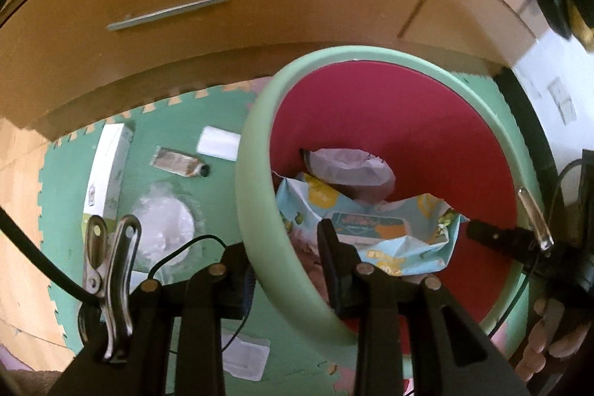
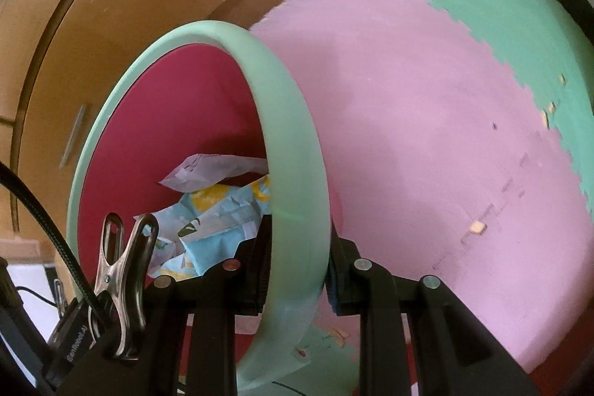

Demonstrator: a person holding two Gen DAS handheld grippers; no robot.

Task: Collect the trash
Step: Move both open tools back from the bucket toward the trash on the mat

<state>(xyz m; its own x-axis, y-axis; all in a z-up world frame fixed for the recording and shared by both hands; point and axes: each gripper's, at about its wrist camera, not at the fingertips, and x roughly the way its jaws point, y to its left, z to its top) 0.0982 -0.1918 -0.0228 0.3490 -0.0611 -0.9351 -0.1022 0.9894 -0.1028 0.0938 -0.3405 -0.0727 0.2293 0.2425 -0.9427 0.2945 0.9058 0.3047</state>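
A round bin with a mint-green rim (image 1: 256,151) and a red inside holds a crumpled blue wrapper (image 1: 375,232) and a pale plastic bag (image 1: 352,169). My left gripper (image 1: 286,258) is shut on the bin's rim, one finger outside the wall and one inside. My right gripper (image 2: 299,270) grips the opposite side of the rim (image 2: 293,151) the same way. The blue wrapper (image 2: 219,225) and pale bag (image 2: 211,169) show inside. On the green mat beside the bin lie a white box (image 1: 107,169), a squeezed tube (image 1: 182,164), a white card (image 1: 219,143) and crumpled clear plastic (image 1: 167,229).
A wooden cabinet with a metal handle (image 1: 167,12) stands just behind the bin. Foam floor mats, green (image 1: 222,203) and pink (image 2: 427,136), cover the floor. A paper slip (image 1: 247,357) lies near my left gripper. A person's fingers (image 1: 545,340) show at the right edge.
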